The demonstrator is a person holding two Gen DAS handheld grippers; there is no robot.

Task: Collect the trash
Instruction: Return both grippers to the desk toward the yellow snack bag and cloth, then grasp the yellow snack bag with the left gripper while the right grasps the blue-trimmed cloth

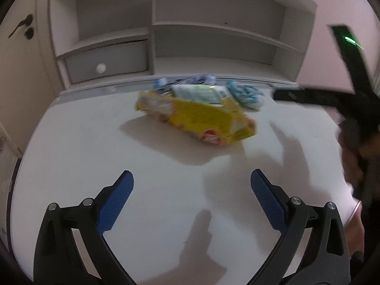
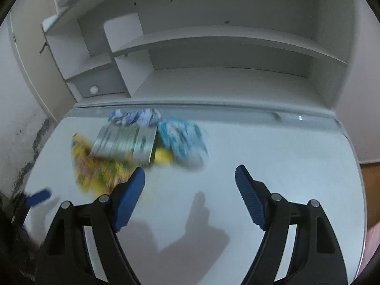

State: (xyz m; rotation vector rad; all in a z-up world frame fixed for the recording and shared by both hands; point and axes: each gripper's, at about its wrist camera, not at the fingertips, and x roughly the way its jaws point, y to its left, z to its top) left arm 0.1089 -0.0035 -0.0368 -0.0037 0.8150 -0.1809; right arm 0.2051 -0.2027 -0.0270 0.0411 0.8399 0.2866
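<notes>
Nothing of the task looked done yet, as I judged it. All the trash lay in one pile on the white desk, near its far edge and just below the shelf unit. In the left wrist view the pile was in the upper middle of the frame. The yellow wrapper lay in front, a pale green packet rested on it, a crumpled blue and white wrapper lay to its right, and another crumpled wrapper was behind. In the right wrist view the same pile was in the middle left of the frame, much blurred. No bin or bag was visible, so every piece remained to be picked up and carried away.

The left gripper was at the bottom of its frame, spread very wide and empty, pointing down toward the bare desk in front of the pile. The right gripper was also spread and held nothing. Its left finger overlapped the yellow wrapper in the picture, but I could not tell whether it touched it. At the lower left of the right wrist view, a blue pad of the left gripper was visible.
</notes>
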